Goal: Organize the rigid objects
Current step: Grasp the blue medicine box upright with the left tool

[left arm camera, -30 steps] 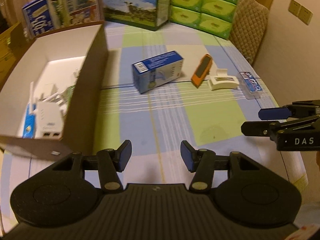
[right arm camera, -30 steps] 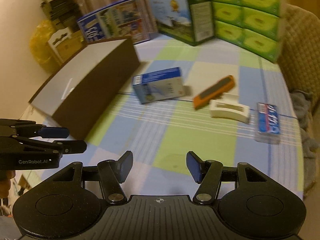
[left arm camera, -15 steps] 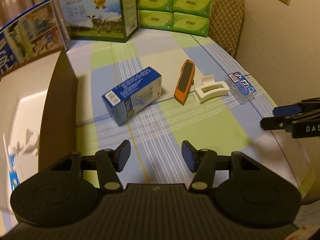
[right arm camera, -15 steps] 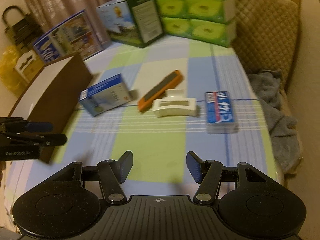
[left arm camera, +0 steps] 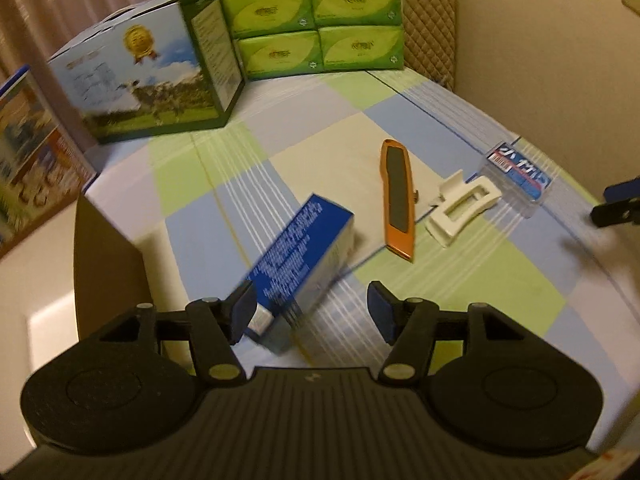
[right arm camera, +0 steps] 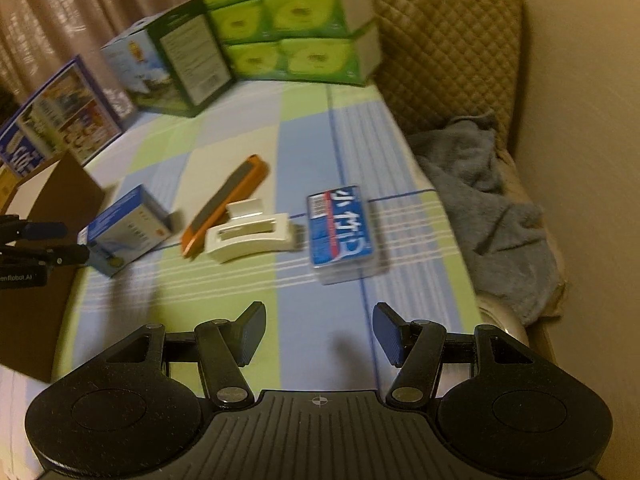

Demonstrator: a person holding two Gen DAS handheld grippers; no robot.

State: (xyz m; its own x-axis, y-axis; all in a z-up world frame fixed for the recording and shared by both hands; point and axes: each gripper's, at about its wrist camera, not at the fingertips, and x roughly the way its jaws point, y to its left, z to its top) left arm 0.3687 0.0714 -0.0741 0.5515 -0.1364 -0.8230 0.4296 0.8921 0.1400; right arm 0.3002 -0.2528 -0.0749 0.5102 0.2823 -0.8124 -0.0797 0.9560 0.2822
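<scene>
Your left gripper (left arm camera: 311,310) has just been opening its jaws and is released, with the near end of the blue carton (left arm camera: 298,268) showing between the pads at lower centre of the left wrist view; nothing is pinched yet. That carton lies on its long side on the checked desk (left arm camera: 460,280), just right of the brown storage box (left arm camera: 108,264). Judge it light and stiff but thin-walled: take it across the two long faces near the middle, and close gently, since cardboard can dent.

Your right gripper (right arm camera: 319,334) also stands released and empty, low in its own view above bare cloth. Ahead of it, centre frame, lies the clear-cased pack with the blue label (right arm camera: 340,232); its smooth plastic will likely be slippery, so grip the short sides squarely. Left of it lie the cream plastic holder (right arm camera: 250,238) and the orange utility knife (right arm camera: 224,204), close together; the knife looks hard and narrow, so grip it at mid-body.
</scene>
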